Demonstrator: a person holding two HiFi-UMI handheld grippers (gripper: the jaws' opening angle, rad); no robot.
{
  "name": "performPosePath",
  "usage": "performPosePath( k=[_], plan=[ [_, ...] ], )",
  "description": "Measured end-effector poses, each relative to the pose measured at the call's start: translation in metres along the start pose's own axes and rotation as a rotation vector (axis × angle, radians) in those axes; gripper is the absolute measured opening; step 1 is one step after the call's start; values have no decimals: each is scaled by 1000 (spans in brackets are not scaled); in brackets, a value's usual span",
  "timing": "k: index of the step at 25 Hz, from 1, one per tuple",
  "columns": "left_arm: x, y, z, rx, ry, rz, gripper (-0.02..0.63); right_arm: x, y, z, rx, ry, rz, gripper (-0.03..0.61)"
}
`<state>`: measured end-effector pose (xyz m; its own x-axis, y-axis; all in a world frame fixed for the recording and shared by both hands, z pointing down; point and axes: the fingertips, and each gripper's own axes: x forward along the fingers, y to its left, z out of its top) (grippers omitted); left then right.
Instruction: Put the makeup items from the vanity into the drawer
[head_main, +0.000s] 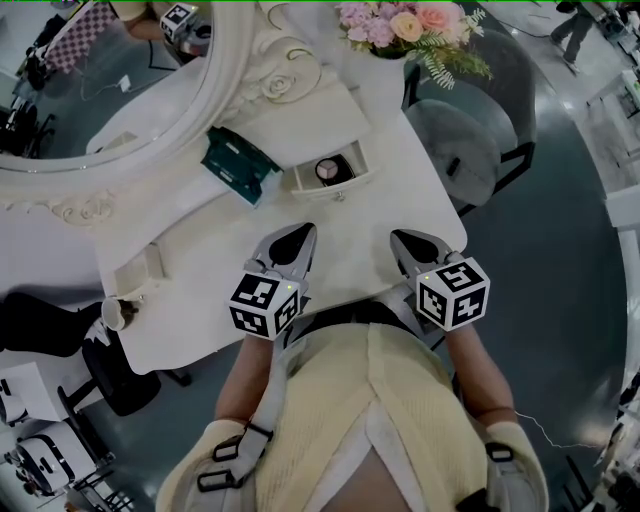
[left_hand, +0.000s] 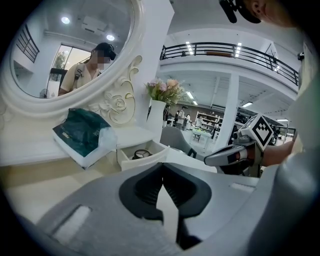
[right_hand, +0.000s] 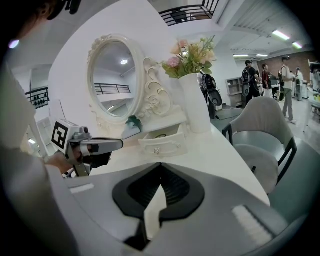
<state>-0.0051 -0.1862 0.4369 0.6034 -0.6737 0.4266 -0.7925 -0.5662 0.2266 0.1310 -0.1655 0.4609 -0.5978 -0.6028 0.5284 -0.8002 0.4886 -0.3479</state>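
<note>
A: Both sets of jaws clenched and empty. The pads of the left gripper (left_hand: 162, 169) meet at the tips with nothing between them, and so do those of the right gripper (right_hand: 160, 169).

B: How are the hands posed?

A: They are side by side over the near edge of the vanity (head_main: 400, 190). Both point toward the back and dip slightly. From the right gripper's view, the left gripper hangs just above the top, well apart from everything on it.

B: What room is there to move?

A: The white top is bare between the grippers and the back. The oval mirror (head_main: 90, 90) closes off the back left. A grey chair (head_main: 465, 150) stands just beside the right edge, where the top curves away. A vase (right_hand: 195, 102) of flowers (head_main: 410, 25) stands at the far right corner.

B: And the task's things?

A: The drawer (head_main: 345, 183) is pulled open, with its front jutting over the top. A teal box (head_main: 238, 165) in clear wrap lies just left of it on the shelf (head_main: 300, 125), overhanging the shelf's edge. A round compact (head_main: 327, 170) lies inside the drawer.
</note>
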Motion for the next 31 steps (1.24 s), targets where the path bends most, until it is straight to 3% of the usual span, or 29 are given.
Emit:
performPosePath(
  k=[9,31],
  plan=[
    [-1,0,-11,-11,35,-11,2,-2,-2,7,8,-26,-8,0],
    [5,-11,-12,11,33,-75,2,-1,5,23,-39,-26,-10,0]
  ],
)
